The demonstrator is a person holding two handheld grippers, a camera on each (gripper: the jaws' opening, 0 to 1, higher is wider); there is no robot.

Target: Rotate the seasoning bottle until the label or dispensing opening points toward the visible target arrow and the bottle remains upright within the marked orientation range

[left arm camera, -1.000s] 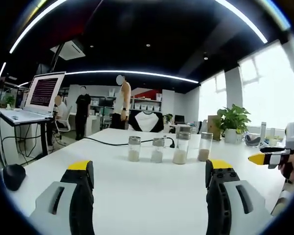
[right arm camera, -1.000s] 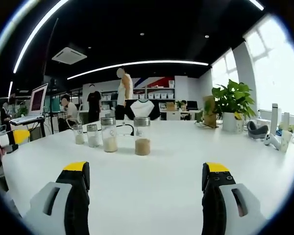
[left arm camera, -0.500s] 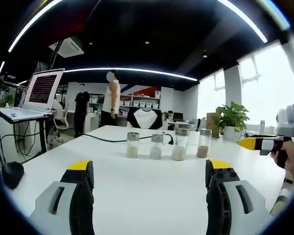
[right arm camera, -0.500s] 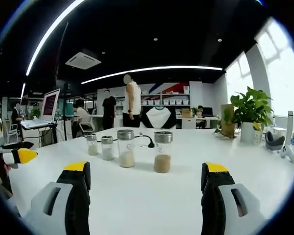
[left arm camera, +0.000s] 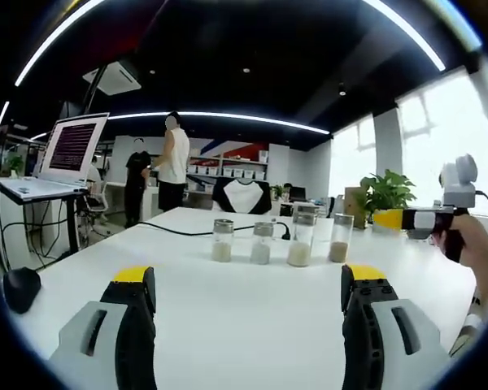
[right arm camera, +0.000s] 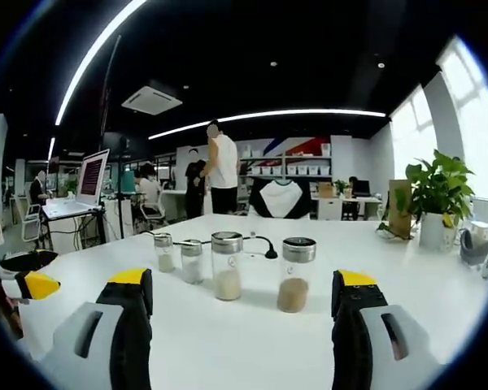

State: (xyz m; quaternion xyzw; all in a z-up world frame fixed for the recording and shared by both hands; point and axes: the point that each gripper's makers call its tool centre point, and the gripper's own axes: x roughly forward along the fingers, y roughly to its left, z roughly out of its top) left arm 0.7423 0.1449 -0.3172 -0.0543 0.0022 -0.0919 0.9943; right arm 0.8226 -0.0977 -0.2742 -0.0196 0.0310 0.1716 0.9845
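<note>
Right now you are holding both tools over the white table point(left arm camera: 228, 309) with nothing between their jaws: the left gripper point(left arm camera: 248, 296) is standing wide apart, and so is the right gripper point(right arm camera: 240, 296). Four seasoning bottles point(right arm camera: 227, 265) are standing upright in a row ahead of you, well apart from either tool, each part-filled with powder and capped by a metal lid. In the right gripper view the row is sitting between the jaws, the two taller bottles nearer, the brown bottle point(right arm camera: 297, 275) closest to the right jaw. They are likely glass: light, stiff, smooth and easy to tip, so I would be taking hold low on the body rather than at the lid. No target arrow or label is showing clearly from here.
</note>
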